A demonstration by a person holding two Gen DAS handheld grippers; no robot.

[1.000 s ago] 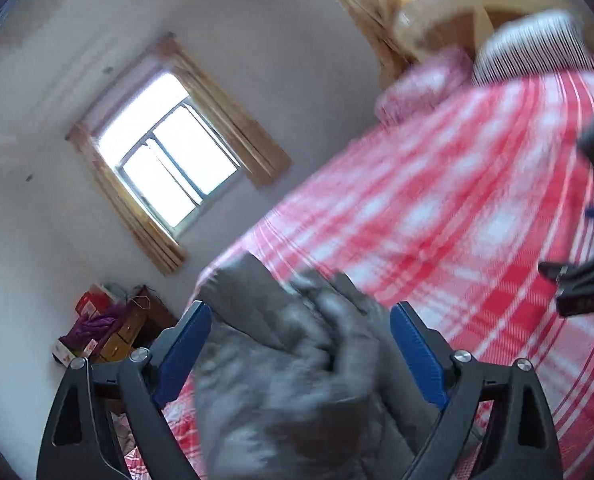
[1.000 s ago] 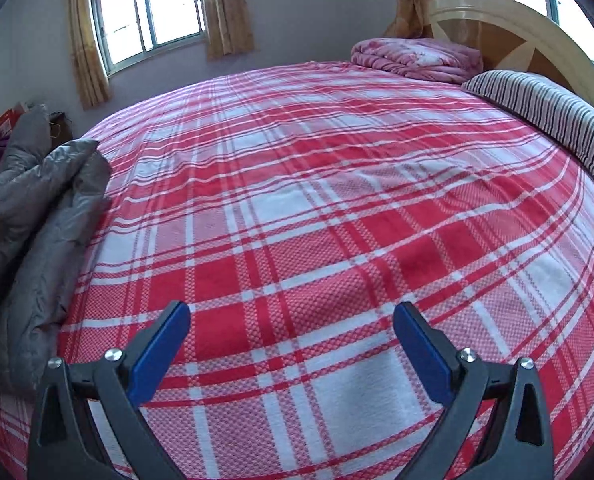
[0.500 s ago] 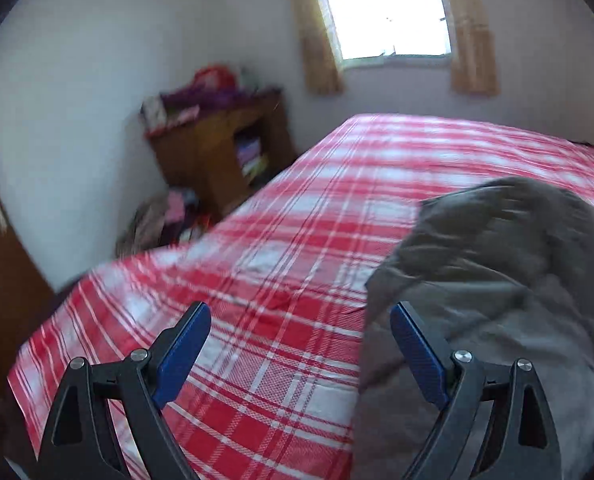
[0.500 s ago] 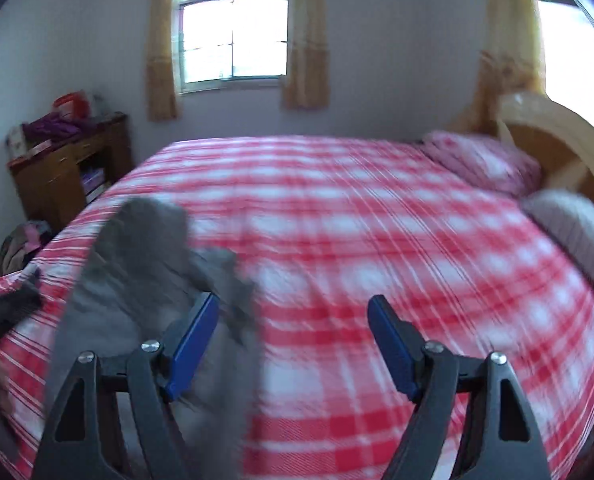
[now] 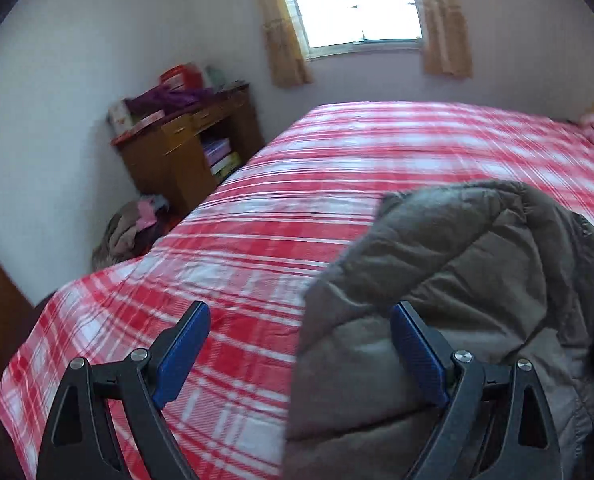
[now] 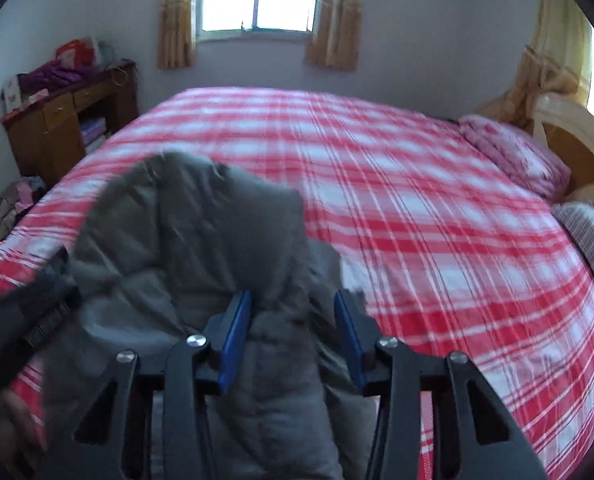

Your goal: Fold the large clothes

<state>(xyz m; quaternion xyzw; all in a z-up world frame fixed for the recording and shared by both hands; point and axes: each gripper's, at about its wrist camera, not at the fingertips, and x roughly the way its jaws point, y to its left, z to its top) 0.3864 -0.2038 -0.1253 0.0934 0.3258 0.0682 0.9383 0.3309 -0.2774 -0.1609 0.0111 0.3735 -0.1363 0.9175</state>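
A grey padded jacket (image 5: pixel 477 260) lies bunched on the red-and-white checked bed (image 5: pixel 257 240) near its front edge. My left gripper (image 5: pixel 297 352) is open: its right pad hangs over the jacket's left edge, its left pad over bare sheet. In the right wrist view the jacket (image 6: pixel 185 232) runs up from under my right gripper (image 6: pixel 291 320). Its jaws are closing, with a thick fold of the jacket between the blue pads. The left gripper's black body (image 6: pixel 37 308) shows at the jacket's left side, with a hand (image 6: pixel 13 412) below it.
A wooden desk (image 5: pixel 185 148) piled with things stands against the left wall, with a heap of clothes (image 5: pixel 129 232) on the floor beside it. A folded pink blanket (image 6: pixel 513 152), a striped pillow (image 6: pixel 593 236) and the headboard (image 6: pixel 569 128) are at the bed's right end.
The left gripper swung round to face the desk corner, so the jacket is now at its right. The right gripper moved left over the jacket, and its jaws narrowed around a fold.
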